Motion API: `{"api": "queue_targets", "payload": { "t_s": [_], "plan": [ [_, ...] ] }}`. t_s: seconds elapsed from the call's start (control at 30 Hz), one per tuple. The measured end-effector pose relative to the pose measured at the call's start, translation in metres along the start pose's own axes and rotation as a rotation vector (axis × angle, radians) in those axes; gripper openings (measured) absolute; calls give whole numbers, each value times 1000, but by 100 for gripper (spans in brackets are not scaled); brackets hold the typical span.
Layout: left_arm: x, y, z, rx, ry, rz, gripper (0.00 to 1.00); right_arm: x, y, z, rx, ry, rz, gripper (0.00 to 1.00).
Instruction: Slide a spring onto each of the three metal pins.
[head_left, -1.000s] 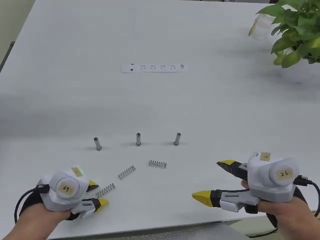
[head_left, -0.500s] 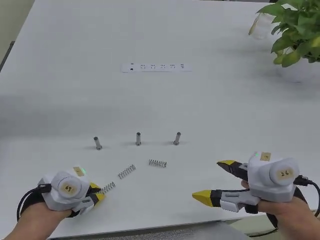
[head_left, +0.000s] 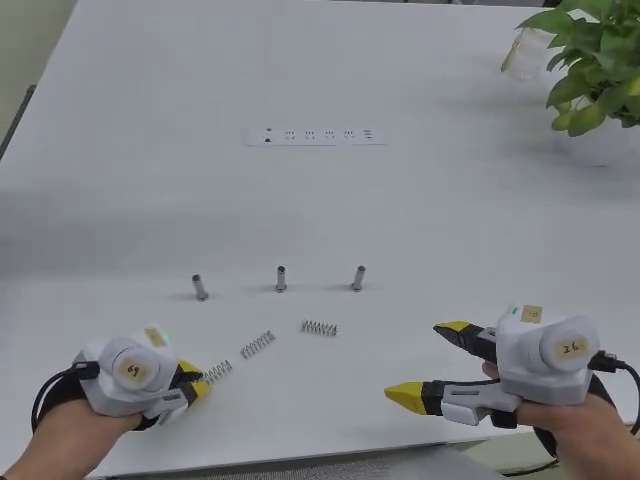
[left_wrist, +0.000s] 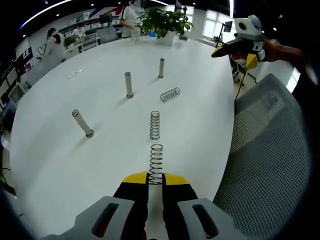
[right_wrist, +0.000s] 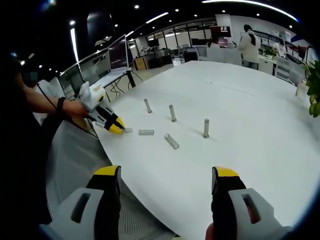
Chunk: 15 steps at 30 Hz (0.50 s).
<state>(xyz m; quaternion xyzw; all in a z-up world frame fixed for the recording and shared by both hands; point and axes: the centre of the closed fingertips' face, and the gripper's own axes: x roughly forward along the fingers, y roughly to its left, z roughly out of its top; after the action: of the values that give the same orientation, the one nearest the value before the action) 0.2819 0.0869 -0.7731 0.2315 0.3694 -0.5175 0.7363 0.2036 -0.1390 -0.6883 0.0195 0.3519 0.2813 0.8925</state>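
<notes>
Three short metal pins stand in a row on the white table: left pin (head_left: 200, 288), middle pin (head_left: 281, 279), right pin (head_left: 358, 278). In front of them lie three springs: a near one (head_left: 217, 370), a middle one (head_left: 257, 344) and a far one (head_left: 318, 327). My left gripper (head_left: 197, 385) is shut on the near spring's end (left_wrist: 156, 172), which lies flat on the table. In the left gripper view the other springs (left_wrist: 155, 125) (left_wrist: 170, 94) lie ahead in a line. My right gripper (head_left: 428, 362) hovers open at the front right, holding nothing (right_wrist: 166, 172).
A white power strip (head_left: 310, 136) lies further back on the table (head_left: 450, 220). A potted plant (head_left: 595, 60) stands at the back right corner. The table's front edge runs just under both grippers, and a mesh chair (left_wrist: 270, 150) stands in front of it.
My left gripper has moved slightly forward and closed its jaws on the near spring's end. The right gripper has stayed where it was, open.
</notes>
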Motion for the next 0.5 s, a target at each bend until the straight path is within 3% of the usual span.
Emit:
{"api": "queue_targets", "payload": {
  "t_s": [0.5],
  "plan": [
    [-19, -12, 54, 128, -68, -24, 2, 13, 13, 7, -27, 1, 59, 70]
  ]
}}
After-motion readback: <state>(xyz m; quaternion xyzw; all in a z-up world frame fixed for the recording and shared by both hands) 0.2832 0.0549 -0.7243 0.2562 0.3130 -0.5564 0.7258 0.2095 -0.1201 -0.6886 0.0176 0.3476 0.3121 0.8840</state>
